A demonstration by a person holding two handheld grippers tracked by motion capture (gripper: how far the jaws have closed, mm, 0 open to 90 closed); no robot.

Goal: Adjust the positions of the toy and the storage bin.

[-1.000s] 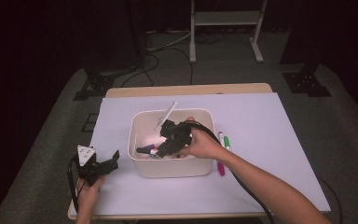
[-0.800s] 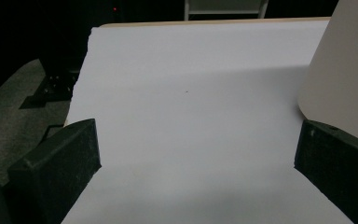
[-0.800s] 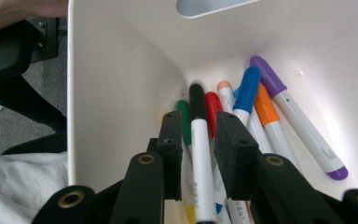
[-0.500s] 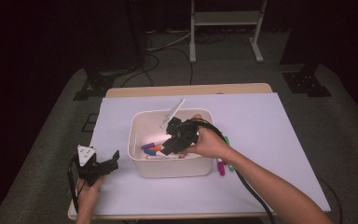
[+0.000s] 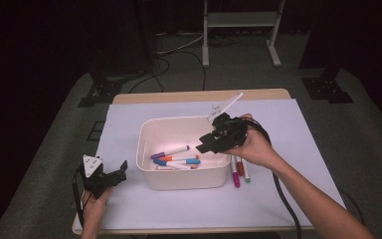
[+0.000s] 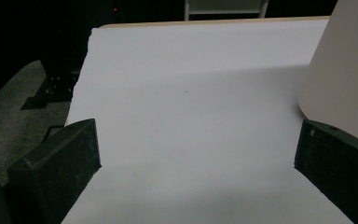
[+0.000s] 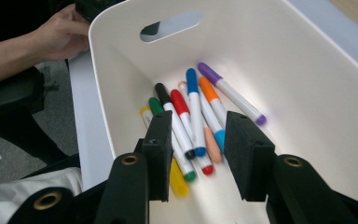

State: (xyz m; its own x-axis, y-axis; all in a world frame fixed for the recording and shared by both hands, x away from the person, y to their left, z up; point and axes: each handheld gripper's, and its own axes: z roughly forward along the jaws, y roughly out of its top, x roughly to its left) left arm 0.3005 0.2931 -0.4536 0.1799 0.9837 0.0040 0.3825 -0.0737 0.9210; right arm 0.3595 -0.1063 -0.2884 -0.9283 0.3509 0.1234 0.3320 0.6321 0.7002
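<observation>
A white bin (image 5: 144, 135) stands mid-table with several coloured markers (image 5: 176, 158) lying on its bottom. My right gripper (image 5: 205, 143) hangs above the bin's right half, tilted down into it. In the right gripper view its jaws (image 7: 198, 154) have just been opening and stand apart with nothing between them. Below them lie a purple marker (image 7: 230, 93), a blue one (image 7: 195, 112), a red one (image 7: 186, 121) and others. My left gripper (image 5: 121, 173) rests near the front left of the table, open and empty (image 6: 196, 172), with the bin's wall (image 6: 345, 70) beside it.
Three markers lie on the white sheet (image 5: 288, 149) just right of the bin: a magenta one (image 5: 235, 175), a dark red one (image 5: 239, 167) and a green one (image 5: 245, 172). A black cable (image 5: 283, 199) trails from my right gripper along the forearm.
My right gripper has lifted out of the bin and drawn to the right, and its jaws have parted. The markers in the bin now show. The left gripper has stayed put.
</observation>
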